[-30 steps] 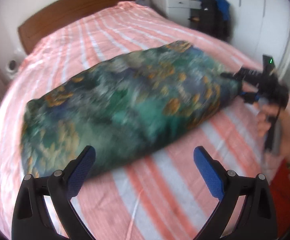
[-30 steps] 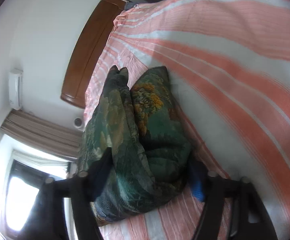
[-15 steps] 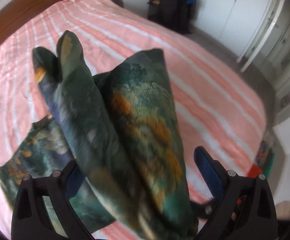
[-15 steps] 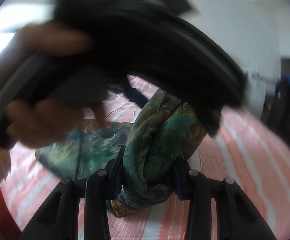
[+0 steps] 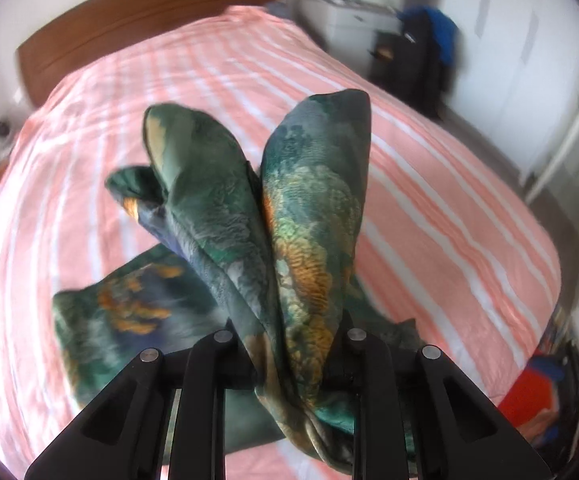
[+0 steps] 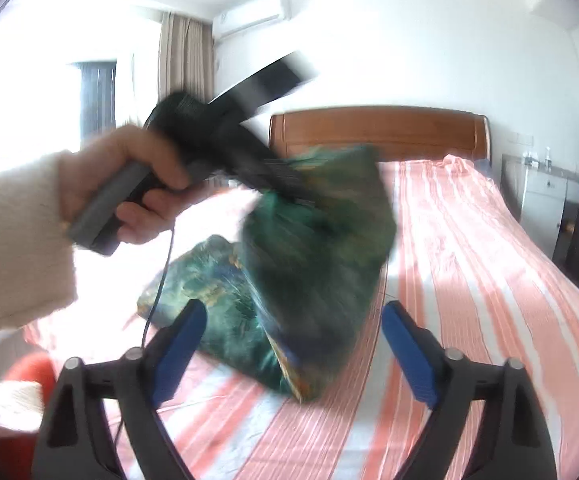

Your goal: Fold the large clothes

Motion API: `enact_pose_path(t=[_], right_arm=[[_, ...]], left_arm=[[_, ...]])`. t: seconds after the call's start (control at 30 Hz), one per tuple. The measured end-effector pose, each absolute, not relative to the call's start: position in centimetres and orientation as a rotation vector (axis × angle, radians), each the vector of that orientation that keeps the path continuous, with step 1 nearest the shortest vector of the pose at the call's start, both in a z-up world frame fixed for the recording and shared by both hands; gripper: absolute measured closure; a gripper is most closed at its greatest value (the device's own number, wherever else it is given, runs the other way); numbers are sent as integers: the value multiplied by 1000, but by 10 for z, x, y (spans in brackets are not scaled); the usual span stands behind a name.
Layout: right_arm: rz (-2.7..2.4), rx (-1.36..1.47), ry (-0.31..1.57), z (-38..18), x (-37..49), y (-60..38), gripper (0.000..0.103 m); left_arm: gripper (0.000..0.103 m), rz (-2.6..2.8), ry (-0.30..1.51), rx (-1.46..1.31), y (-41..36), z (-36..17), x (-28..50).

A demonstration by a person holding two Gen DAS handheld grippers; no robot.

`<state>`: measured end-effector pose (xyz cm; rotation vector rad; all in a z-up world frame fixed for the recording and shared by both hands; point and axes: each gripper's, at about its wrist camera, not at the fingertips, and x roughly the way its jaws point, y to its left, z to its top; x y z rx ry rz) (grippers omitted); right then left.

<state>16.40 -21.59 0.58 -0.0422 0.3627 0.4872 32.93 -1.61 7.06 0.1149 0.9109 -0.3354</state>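
Observation:
A large green garment [image 5: 289, 240] with gold and blue print hangs partly lifted over the pink striped bed [image 5: 429, 200]. My left gripper [image 5: 289, 344] is shut on a bunched end of it, and two folds stick up past the fingers. The rest of it lies on the bed below [image 5: 129, 320]. In the right wrist view my right gripper [image 6: 293, 340] is open and empty, just in front of the hanging garment [image 6: 321, 264]. The left gripper [image 6: 285, 188], held by a hand, shows there gripping the cloth's top.
A wooden headboard [image 6: 377, 132] stands at the bed's far end. A white cabinet [image 5: 353, 16] and dark clothes [image 5: 429, 52] stand right of the bed. A window with curtain [image 6: 185, 60] is at the left. Something red [image 5: 537, 396] lies by the bed's near corner.
My left gripper has closed on the garment's end and lifted it. My right gripper has let go of the cloth and opened, now backed off from it.

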Motion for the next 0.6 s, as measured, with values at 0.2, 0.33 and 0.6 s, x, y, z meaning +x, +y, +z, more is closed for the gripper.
enact_pose_path(t=[0.2, 0.33, 0.6], right_arm=[[457, 20, 485, -30, 160, -235, 10], [474, 56, 613, -63, 170, -227, 10], [558, 45, 733, -83, 147, -201, 10]], left_arm=[[83, -202, 901, -125, 130, 52, 320], [83, -82, 939, -278, 209, 0, 315], [69, -38, 960, -536, 259, -96, 325]])
